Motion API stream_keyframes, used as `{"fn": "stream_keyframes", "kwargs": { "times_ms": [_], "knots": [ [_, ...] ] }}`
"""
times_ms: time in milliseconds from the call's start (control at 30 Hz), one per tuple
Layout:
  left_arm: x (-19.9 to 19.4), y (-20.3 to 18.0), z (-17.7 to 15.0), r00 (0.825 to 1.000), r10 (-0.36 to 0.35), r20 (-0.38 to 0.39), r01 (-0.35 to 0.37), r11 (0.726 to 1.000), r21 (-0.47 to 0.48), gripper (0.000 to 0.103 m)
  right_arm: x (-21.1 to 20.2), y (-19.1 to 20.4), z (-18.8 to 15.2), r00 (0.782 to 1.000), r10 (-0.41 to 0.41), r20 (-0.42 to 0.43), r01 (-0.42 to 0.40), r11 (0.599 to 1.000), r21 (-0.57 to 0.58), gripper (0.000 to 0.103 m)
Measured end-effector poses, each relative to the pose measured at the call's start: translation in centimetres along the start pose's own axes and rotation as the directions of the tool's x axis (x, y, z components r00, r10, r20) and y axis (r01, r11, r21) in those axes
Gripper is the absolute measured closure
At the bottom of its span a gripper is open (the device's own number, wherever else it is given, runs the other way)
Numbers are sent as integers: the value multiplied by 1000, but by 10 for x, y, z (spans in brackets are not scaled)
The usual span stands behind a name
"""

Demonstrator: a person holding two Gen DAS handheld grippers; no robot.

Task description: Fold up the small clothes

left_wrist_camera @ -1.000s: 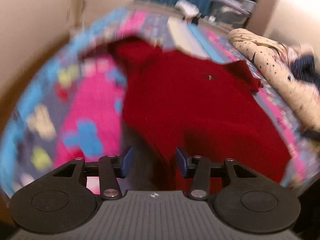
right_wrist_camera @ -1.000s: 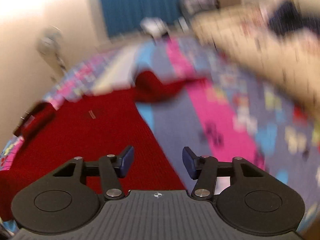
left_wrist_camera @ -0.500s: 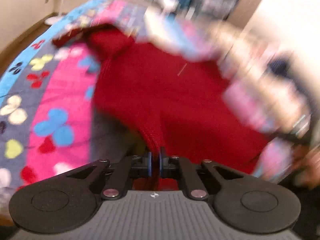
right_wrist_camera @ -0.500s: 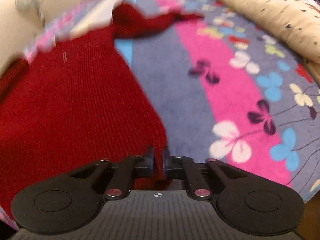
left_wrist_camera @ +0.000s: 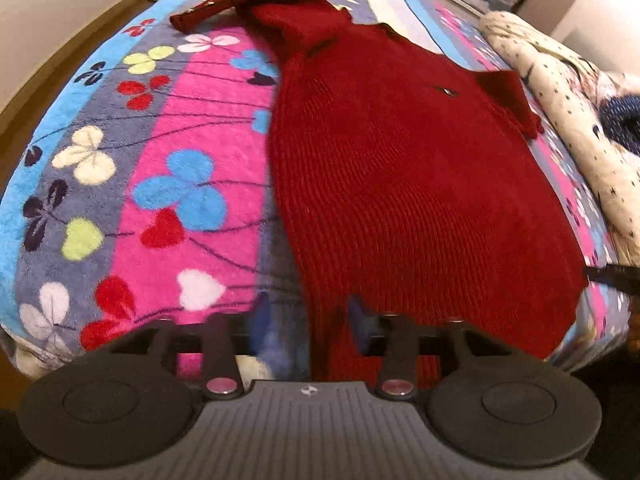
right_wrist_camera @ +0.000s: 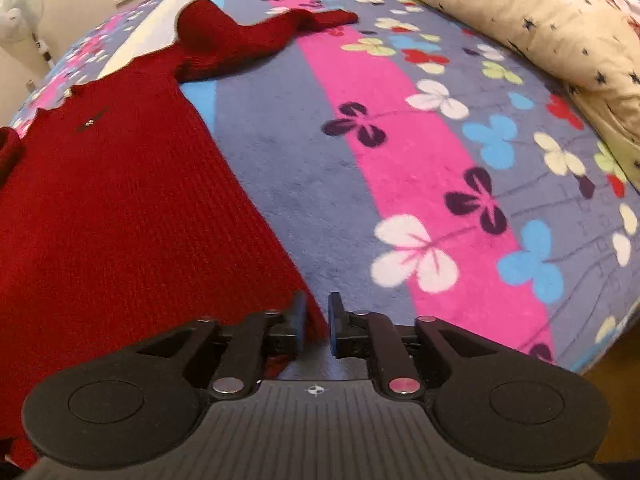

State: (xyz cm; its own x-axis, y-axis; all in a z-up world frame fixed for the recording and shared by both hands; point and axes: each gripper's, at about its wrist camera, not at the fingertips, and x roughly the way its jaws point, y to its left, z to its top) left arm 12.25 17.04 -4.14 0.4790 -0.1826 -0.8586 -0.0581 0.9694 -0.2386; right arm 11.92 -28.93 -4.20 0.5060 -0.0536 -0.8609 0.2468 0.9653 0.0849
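Bed under a fleece blanket (left_wrist_camera: 192, 152) striped pink, grey and blue with clover shapes; cream star-print duvet (right_wrist_camera: 520, 20) bunched along the blanket's far right side. Red knit sweater (left_wrist_camera: 400, 184) spread flat on the blanket, hem at the near edge, collar and sleeves toward the far end; long axis straight away from both grippers. Left gripper (left_wrist_camera: 308, 320) at the sweater's near left hem corner, jaws opening, hem edge between them but pads apparently off the knit. Right gripper (right_wrist_camera: 316, 320) at the near right hem corner, jaws likewise opening, corner of the knit lying in the gap, not pinched. Neither hand nearer overall; each owns its own corner. Judged: next move turns on carrying the hem up toward the collar, or first tucking sleeves inward. Left view alone shows the left sleeve (left_wrist_camera: 208, 6) stretched out sideways. Right view alone shows the right sleeve (right_wrist_camera: 272, 28) flung outward over the pink stripe, plus a standing fan (right_wrist_camera: 18, 8) beyond the blanket's far left corner.
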Motion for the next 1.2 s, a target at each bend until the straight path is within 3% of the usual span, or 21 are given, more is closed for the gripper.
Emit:
{"fn": "stream_keyframes", "kwargs": {
  "times_ms": [33,167,200,233,267,300,333,367,500,600,700,800,867,933,967,1000,1067,1100,1167,1200],
  "knots": [
    [3,1,3,1000,-12,-16,12,1000,-18,47,7,0,0,1000,-1,-14,1,1000,-2,55],
    [17,2,5,995,-39,-94,30,995,-92,44,26,-7,-1,998,-4,-57,4,1000,-8,54],
    [18,3,5,994,-61,-95,52,994,-101,45,25,-7,-1,999,0,-54,0,1000,-12,57],
    [19,2,4,991,-86,-99,76,992,-102,45,24,-8,-2,999,17,-49,-18,1000,-8,70],
    [20,0,4,989,-104,-105,95,991,-94,46,23,-7,-2,998,45,-50,-45,999,-4,76],
    [21,-3,2,987,-117,-111,108,991,-80,64,23,-5,-4,998,46,-45,-46,999,-13,79],
    [21,-7,1,987,-118,-113,112,992,-59,96,21,-2,-5,999,36,-36,-37,999,-31,87],
    [18,-11,0,988,-109,-107,106,994,-33,95,20,-1,-6,999,37,-29,-38,999,-39,88],
    [-33,-13,9,986,-163,29,163,986,26,97,-21,-16,8,987,126,103,-131,990,46,93],
    [-92,-2,24,969,-200,149,199,980,18,97,-81,-35,27,946,241,219,-278,947,158,98],
    [-123,-6,35,967,-159,200,155,987,36,98,-129,-26,46,915,285,286,-324,941,98,98],
    [-111,-2,34,983,-98,154,93,995,39,98,-136,-19,51,932,238,275,-268,960,78,98],
    [-88,-4,27,996,9,87,-15,998,65,103,-118,-18,47,956,189,224,-209,975,72,98],
    [-61,-9,19,983,181,19,-182,976,122,103,-86,-14,36,987,120,104,-126,990,59,97],
    [-56,-13,17,975,219,23,-220,966,138,102,-72,-11,29,997,50,64,-52,998,35,97],
    [-59,-18,17,977,206,56,-212,965,151,101,-62,-9,23,994,-80,68,80,997,4,96],
    [-64,-28,22,988,106,108,-123,978,166,96,-60,-5,16,969,-204,142,207,978,-11,91],
    [-61,-35,24,991,74,116,-95,978,185,95,-63,-3,15,967,-184,178,186,983,3,91],
    [-50,-56,29,991,33,132,-67,963,260,95,-63,7,16,978,-48,205,53,998,-19,88],
    [-43,-66,30,992,11,129,-48,956,290,95,-59,17,17,978,41,205,-29,998,-63,78]
  ]
}}
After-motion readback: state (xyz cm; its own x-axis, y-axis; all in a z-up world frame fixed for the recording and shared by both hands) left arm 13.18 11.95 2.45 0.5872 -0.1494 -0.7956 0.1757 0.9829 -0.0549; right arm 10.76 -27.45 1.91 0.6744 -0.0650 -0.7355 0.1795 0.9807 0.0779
